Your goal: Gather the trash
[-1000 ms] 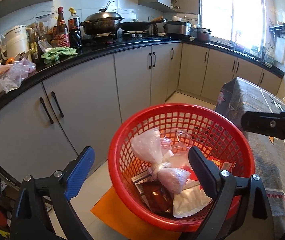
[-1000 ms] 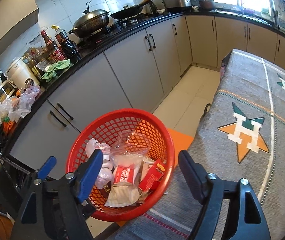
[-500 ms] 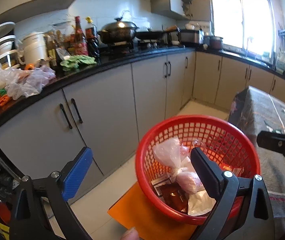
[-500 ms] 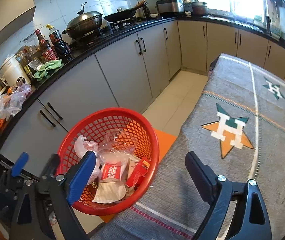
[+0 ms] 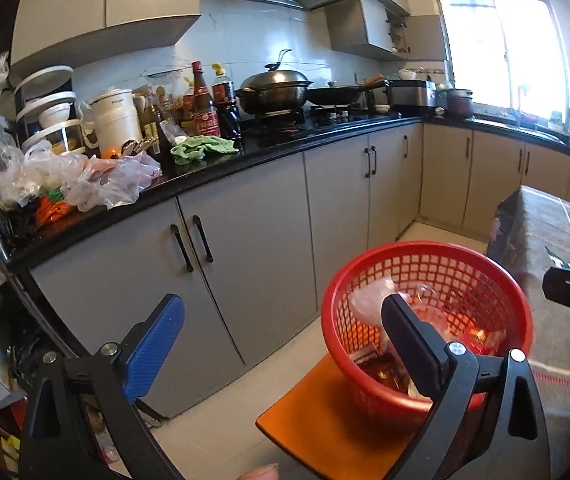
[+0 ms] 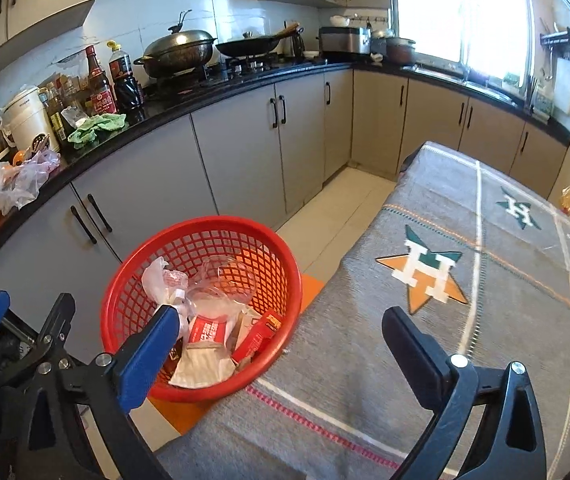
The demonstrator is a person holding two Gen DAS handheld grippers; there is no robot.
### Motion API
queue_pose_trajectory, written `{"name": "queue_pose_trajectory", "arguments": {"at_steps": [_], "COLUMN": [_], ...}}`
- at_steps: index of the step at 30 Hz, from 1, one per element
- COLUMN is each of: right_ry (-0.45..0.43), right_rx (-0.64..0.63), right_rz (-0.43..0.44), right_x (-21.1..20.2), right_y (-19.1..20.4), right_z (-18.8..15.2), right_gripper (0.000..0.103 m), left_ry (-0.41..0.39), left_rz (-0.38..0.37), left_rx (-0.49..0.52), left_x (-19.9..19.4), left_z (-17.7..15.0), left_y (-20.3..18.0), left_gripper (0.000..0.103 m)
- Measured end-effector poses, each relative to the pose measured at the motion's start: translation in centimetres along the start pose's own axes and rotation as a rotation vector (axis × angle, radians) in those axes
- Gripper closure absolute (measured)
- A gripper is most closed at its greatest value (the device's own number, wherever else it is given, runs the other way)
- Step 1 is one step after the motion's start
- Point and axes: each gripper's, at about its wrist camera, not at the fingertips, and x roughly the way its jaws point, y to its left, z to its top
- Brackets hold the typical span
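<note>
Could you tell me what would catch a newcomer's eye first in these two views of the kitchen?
The bright red basket stands out at once, sitting on an orange seat beside the table and holding crumpled wrappers and plastic bags. Next to it, the grey tablecloth shows an orange and green star with a white H. Behind, the black counter is crowded with bottles, a wok and plastic bags.

I see a red lattice basket (image 6: 205, 236) on an orange stool (image 6: 309, 286); grey tablecloth (image 6: 465, 320) with orange-green stars; black countertop (image 6: 245, 80); grey cabinets (image 6: 237, 168).
</note>
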Motion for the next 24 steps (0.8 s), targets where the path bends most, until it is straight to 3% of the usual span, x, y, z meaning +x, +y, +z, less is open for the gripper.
{"name": "queue_pose_trajectory", "arguments": {"at_steps": [7,16,24], "right_ry": [-0.057,-0.109,-0.158], "right_rx": [-0.039,-0.024,-0.011], "right_rz": [-0.038,-0.047,-0.060], "right_x": [-3.9,-8.8,-13.3], "right_y": [-0.3,-2.1,-3.5], "right_z": [-2.0,-5.0,-7.5], "right_gripper": [0.000,0.000,0.000], "left_ry": [-0.028,-0.016,-0.077], "left_rz": [0.012,-0.030,-0.117], "left_rx": [0.050,0.049,0.047], "left_x": [-3.1,-6.2,-10.9], "left_z": [-0.8,-2.3,-3.1], "left_y": [-0.7,-1.4,-2.3], "left_gripper": [0.005,0.005,0.005]}}
